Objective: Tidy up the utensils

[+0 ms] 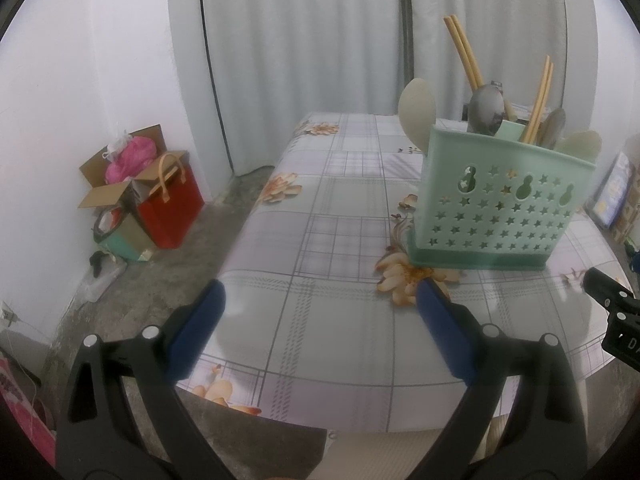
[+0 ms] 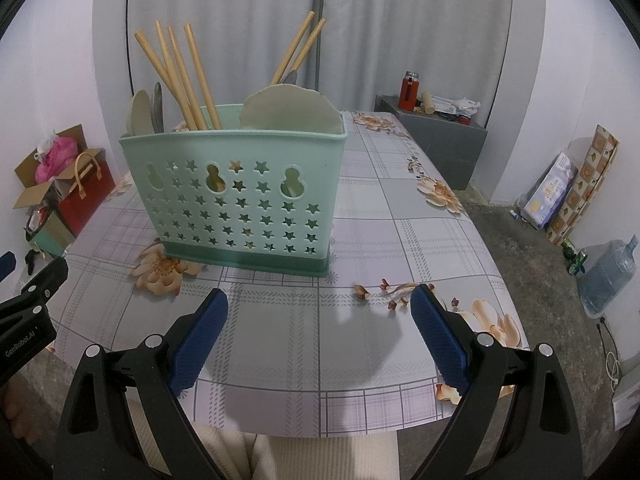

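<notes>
both grippers hover with jaws spread, empty: left gripper (image 1: 320, 320), right gripper (image 2: 320, 328). the mint caddy (image 2: 240, 196) stands on the table (image 2: 380, 240), holding chopsticks (image 2: 192, 76) and spoons (image 2: 140, 112). the chopsticks look light, stiff and slippery; best pinched mid-shaft.

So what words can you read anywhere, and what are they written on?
"GenRobot.AI": white letters on the black body of the left gripper, seen from the right wrist.
"DA": only the start of a word on the right gripper, cut off by the picture's edge.
Blue package against the wall: has print, too small to read.
Red bottle: label too small to read.
</notes>
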### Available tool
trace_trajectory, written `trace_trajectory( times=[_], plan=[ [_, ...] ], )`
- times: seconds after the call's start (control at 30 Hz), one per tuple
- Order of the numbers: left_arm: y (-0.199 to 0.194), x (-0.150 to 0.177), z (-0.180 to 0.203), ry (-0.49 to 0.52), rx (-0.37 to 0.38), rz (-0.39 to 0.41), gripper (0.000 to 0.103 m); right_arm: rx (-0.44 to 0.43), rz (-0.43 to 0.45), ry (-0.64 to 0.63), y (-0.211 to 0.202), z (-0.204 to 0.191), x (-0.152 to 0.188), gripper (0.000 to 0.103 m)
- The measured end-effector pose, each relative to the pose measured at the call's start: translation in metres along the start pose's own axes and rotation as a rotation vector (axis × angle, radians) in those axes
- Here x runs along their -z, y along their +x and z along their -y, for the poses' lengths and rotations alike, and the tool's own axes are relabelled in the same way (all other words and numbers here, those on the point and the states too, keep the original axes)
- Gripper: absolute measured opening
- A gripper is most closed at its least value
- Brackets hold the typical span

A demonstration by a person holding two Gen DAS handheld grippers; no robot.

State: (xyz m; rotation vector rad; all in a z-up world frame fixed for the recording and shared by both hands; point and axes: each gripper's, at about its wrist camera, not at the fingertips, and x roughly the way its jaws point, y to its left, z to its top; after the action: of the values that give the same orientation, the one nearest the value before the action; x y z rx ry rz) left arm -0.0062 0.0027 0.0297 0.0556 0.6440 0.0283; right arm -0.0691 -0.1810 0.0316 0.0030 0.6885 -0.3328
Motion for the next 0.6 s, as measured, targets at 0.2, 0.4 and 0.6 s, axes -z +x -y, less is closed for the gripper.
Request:
trace_trajectory(
  times=[0.2,0.4,0.6],
  plan=[
    [-0.0005,0.0001,-0.0001,-0.002,-0.002,-0.001,0.092,-0.001,-0.001,0.001,0.0000,0.0011,0.0003,0.090],
    [-0.0011,0.0002,-0.0004,-0.001,-0.002,0.000,0.092,-0.001,0.000,0.003,-0.0002,0.0018,0.0006,0.090],
    [-0.0012,0.0003,0.0000,-0.002,-0.002,-0.001,0.092,-0.001,0.000,0.003,-0.0002,0.0020,0.0005,0.090]
  ],
)
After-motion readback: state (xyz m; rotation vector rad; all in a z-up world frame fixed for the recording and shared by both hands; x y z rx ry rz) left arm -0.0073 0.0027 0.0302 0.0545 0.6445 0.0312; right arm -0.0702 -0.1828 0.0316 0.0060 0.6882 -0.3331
